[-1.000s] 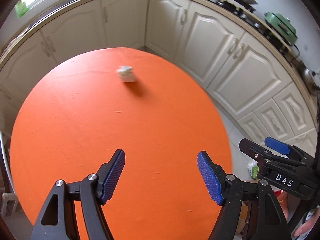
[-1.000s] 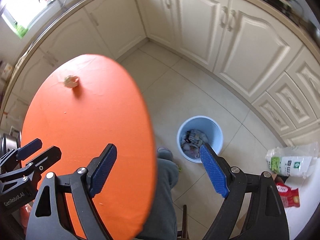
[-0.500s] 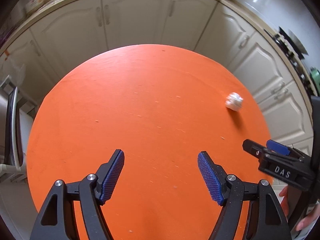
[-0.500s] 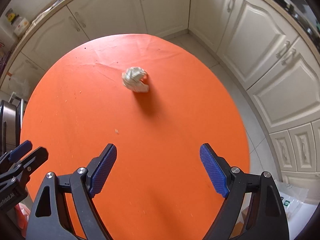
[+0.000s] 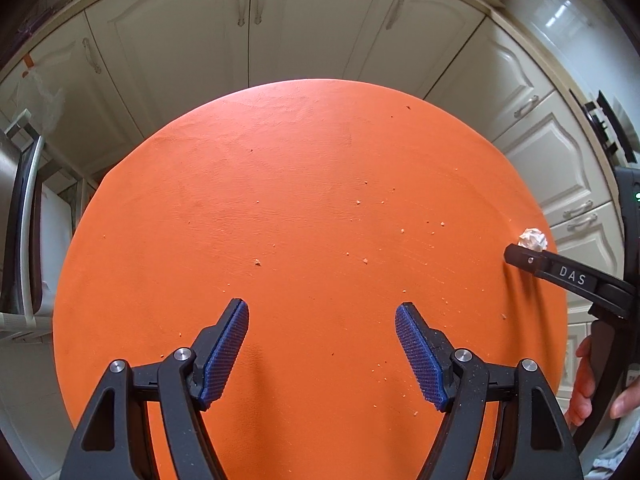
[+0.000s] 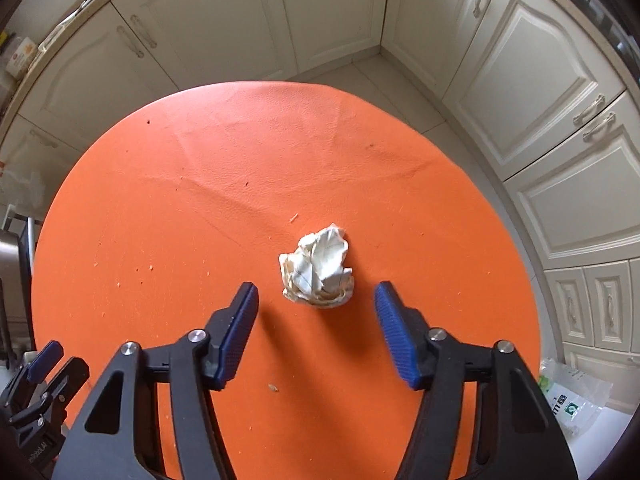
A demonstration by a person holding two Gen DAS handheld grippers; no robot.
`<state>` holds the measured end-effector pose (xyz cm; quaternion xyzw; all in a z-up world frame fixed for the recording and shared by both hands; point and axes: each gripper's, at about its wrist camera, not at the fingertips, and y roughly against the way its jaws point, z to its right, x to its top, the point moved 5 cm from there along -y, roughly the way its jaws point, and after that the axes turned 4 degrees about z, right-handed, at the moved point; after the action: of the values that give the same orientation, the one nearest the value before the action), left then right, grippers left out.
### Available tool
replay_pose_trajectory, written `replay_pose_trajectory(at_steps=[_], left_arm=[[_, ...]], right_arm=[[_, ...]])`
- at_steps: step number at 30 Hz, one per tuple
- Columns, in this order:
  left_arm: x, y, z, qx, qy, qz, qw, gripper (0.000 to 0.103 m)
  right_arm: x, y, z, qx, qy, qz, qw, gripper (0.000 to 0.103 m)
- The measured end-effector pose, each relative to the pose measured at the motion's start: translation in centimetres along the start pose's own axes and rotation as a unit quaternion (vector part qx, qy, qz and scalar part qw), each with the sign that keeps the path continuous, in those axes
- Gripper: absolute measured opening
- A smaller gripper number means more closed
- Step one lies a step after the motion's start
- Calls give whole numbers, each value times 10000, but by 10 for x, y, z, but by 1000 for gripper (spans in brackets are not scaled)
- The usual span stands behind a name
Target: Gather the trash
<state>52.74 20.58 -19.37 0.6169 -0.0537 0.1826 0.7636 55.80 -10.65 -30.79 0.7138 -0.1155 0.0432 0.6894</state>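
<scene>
Crumpled paper was seen on the orange desk, untouched between the just-narrowing, still parted jaws of the right gripper; the left gripper was held apart, empty.

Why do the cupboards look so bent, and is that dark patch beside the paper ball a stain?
Left wrist view: the fisheye lens bows the cabinet doors and blackens the corners; the picture is sharp. Right wrist view: the same bending; the dark patch is a soft shadow beneath the right claw beside the crumpled paper ball on the orange table, not a stain.
</scene>
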Motion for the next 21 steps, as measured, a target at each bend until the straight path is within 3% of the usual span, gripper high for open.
replay_pose_trajectory(at_steps=[1,10,21], left_arm=[[0,-1,1,-14,9,-5,10000,72],[-18,11,5,33,-17,42,10000,72],[-95,71,-8,166,-220,217,9994,72]], right_arm=[[1,1,-2,-8,39,7,10000,26],[-37,30,-11,269,211,71,9994,26],[-147,72,-54,499,766,-9,9958,26]])
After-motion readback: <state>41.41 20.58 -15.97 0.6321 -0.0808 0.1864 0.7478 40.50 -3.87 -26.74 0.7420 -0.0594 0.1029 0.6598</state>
